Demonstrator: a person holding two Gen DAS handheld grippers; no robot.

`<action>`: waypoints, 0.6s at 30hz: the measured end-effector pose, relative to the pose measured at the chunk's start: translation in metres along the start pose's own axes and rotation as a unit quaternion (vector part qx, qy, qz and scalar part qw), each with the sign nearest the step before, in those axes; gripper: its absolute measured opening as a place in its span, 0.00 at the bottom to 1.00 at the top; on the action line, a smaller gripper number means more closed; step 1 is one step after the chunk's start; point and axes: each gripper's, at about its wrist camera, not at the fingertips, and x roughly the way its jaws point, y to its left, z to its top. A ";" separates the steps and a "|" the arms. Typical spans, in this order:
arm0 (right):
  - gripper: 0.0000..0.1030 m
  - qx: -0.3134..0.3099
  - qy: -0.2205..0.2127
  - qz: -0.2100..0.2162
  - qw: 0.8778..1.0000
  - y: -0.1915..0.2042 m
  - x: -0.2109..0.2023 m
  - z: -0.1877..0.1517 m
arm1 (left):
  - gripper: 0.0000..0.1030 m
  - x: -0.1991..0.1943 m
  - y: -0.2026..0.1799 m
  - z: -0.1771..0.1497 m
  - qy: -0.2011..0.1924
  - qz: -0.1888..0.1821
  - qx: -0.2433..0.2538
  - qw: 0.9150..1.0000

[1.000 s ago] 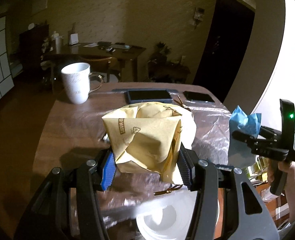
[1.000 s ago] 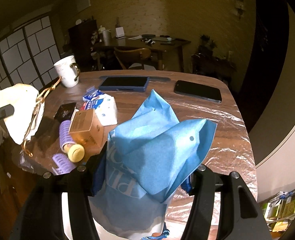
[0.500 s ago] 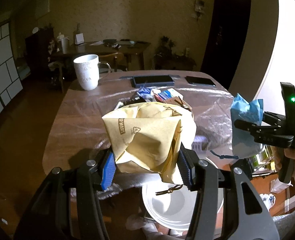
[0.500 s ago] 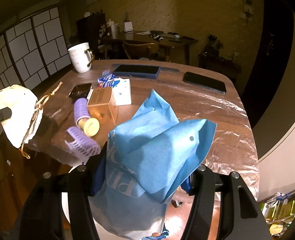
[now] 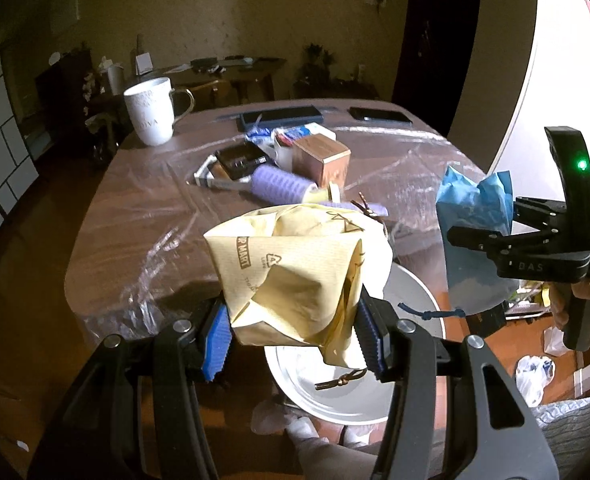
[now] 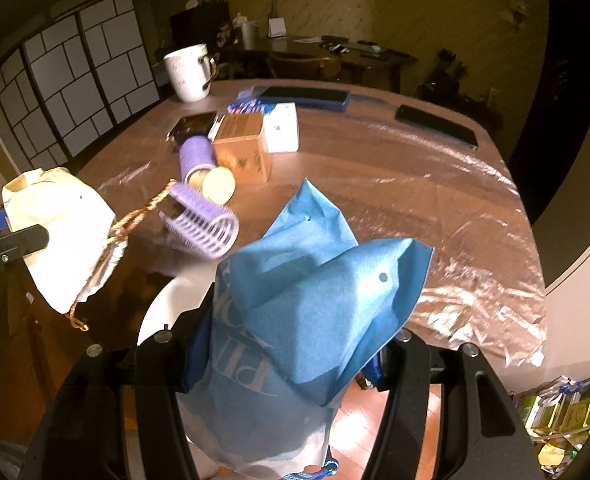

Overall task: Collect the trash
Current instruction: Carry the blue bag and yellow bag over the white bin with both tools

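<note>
Both grippers have drawn back from over the table toward its near edge and sunk a little, so the white bin now shows wide beneath them where before only a sliver did. On the left, the left gripper point(image 5: 293, 338) is clamped narrow on a crumpled yellow paper bag point(image 5: 295, 268), its twisted cord handle dangling above the white bin point(image 5: 411, 292), probably held there ready to drop. Further right, the right gripper point(image 6: 289, 354) pinches a blue paper bag point(image 6: 311, 312) in the same way, hanging beside the first over the bin's rim. Behind them the plastic-covered table point(image 6: 415, 184) holds purple hair rollers point(image 6: 203, 224), a small brown box point(image 6: 243, 146) and a white mug point(image 6: 189, 72), none looking like the next trash.
</note>
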 end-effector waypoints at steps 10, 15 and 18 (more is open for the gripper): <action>0.56 -0.013 0.028 0.005 1.000 0.012 0.014 -0.018 | 0.52 0.023 -0.008 -0.025 0.043 0.001 -0.003 0.999; 0.56 -0.017 0.042 0.008 0.999 0.017 0.023 -0.029 | 0.52 0.038 -0.011 -0.039 0.063 0.004 -0.002 0.998; 0.56 -0.015 0.048 0.011 0.999 0.017 0.028 -0.035 | 0.52 0.046 -0.013 -0.044 0.073 0.005 -0.001 0.997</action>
